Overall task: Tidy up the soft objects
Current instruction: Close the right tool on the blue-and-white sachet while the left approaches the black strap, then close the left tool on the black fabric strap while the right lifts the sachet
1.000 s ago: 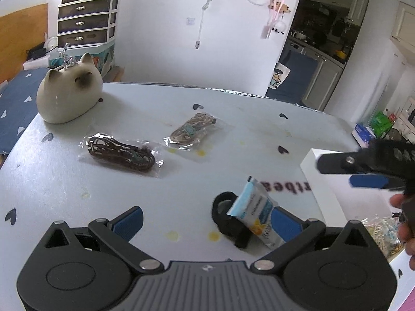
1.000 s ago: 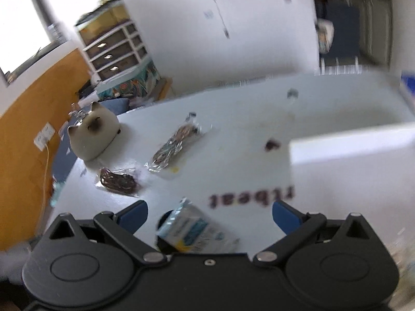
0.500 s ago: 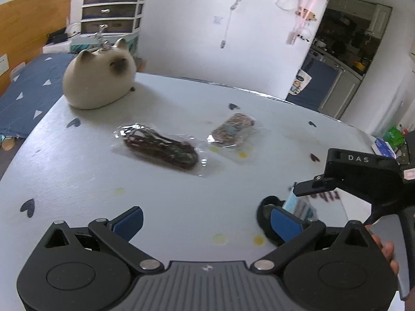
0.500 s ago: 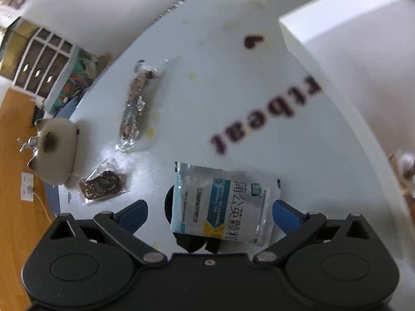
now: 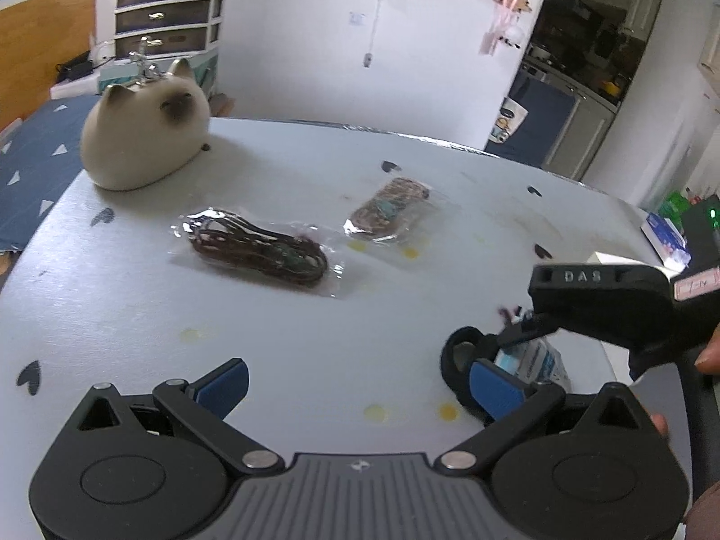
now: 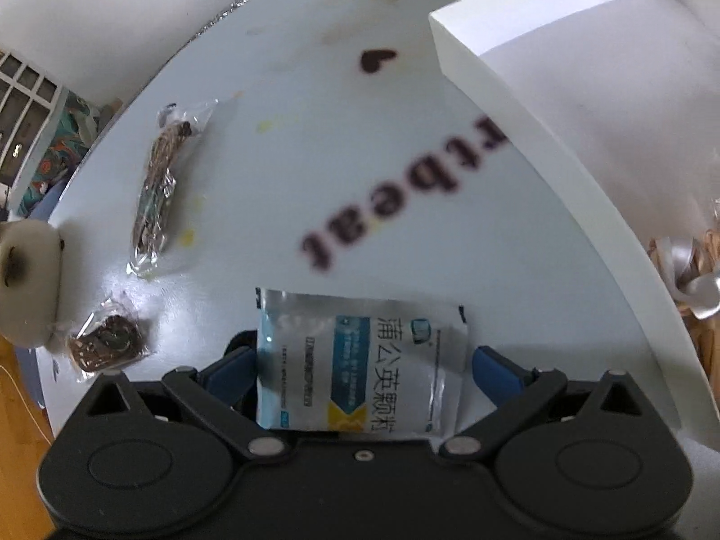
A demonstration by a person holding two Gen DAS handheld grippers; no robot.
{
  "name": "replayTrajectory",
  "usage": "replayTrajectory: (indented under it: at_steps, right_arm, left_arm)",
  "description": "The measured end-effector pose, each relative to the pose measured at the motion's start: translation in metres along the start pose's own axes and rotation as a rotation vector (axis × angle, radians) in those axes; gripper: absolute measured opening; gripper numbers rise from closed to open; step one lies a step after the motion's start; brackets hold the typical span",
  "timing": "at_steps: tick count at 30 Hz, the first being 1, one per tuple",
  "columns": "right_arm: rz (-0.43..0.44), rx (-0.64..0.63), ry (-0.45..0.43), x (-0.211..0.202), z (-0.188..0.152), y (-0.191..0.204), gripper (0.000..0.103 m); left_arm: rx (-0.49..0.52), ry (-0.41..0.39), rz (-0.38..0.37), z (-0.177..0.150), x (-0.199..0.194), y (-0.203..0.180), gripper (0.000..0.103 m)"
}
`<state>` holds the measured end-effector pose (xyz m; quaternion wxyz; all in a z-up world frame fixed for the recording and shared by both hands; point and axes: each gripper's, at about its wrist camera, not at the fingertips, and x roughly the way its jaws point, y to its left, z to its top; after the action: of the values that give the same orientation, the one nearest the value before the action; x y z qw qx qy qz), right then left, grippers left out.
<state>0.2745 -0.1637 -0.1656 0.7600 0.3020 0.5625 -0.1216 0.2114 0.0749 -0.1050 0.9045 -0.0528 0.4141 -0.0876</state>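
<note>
A silver and blue sachet [image 6: 360, 360] lies on a black fabric loop [image 5: 459, 355] on the white table [image 5: 135, 306]. My right gripper [image 6: 364, 369] is open and low over the table, one blue finger on each side of the sachet. In the left wrist view the right gripper [image 5: 522, 330] comes in from the right over the sachet [image 5: 535, 357]. Nearer the table's front, my left gripper [image 5: 357, 384] is open and holds nothing. Two clear bags of dark cords, one long [image 5: 258, 249] and one smaller [image 5: 389, 209], lie further back.
A cream cat plush [image 5: 144, 139] sits at the table's far left. A white open box [image 6: 508, 103] stands on the right, with pale wrapped items [image 6: 688, 270] inside. A hand [image 5: 708, 353] holds the right gripper. Drawers [image 5: 166, 13] stand beyond the table.
The right gripper swung down from a raised, level view to a steep look at the table, and now straddles the sachet. The left gripper shifted left and slightly forward.
</note>
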Motion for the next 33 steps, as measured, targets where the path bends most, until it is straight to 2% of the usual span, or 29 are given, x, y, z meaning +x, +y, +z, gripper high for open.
replayTrajectory:
  at_steps: [4,9,12,17,20,21,27,30,33]
  right_arm:
    - [-0.019,-0.003,0.015,0.003,0.002,0.002,0.103]
    - [-0.046,-0.084,0.023,0.003,-0.003,0.011,0.103]
    - [-0.036,-0.075,0.023,-0.001,0.0,0.006,0.094]
    - [0.035,-0.082,0.026,-0.01,0.003,-0.007,0.077]
    - [0.058,-0.112,0.001,-0.02,0.003,-0.008,0.07]
    - [0.069,-0.126,-0.015,-0.024,0.003,-0.009,0.065]
    - [0.111,-0.159,-0.063,-0.044,0.005,-0.015,0.063]
    - [0.118,-0.169,-0.086,-0.051,0.006,-0.021,0.063]
    - [0.129,-0.191,-0.119,-0.062,0.007,-0.027,0.063]
  left_arm:
    - [0.013,0.016,-0.019,-0.001,0.006,-0.006,0.103]
    - [0.034,0.024,-0.031,0.0,0.009,-0.013,0.103]
    - [0.042,0.03,-0.041,0.0,0.011,-0.016,0.103]
    - [0.053,0.044,-0.093,-0.002,0.017,-0.022,0.103]
    - [0.083,0.05,-0.132,-0.003,0.021,-0.031,0.103]
    - [0.092,0.052,-0.146,-0.003,0.022,-0.034,0.103]
    - [0.131,0.066,-0.209,-0.003,0.035,-0.051,0.1]
    - [0.099,0.094,-0.239,-0.002,0.041,-0.058,0.095]
    - [0.0,0.151,-0.262,-0.001,0.05,-0.059,0.088]
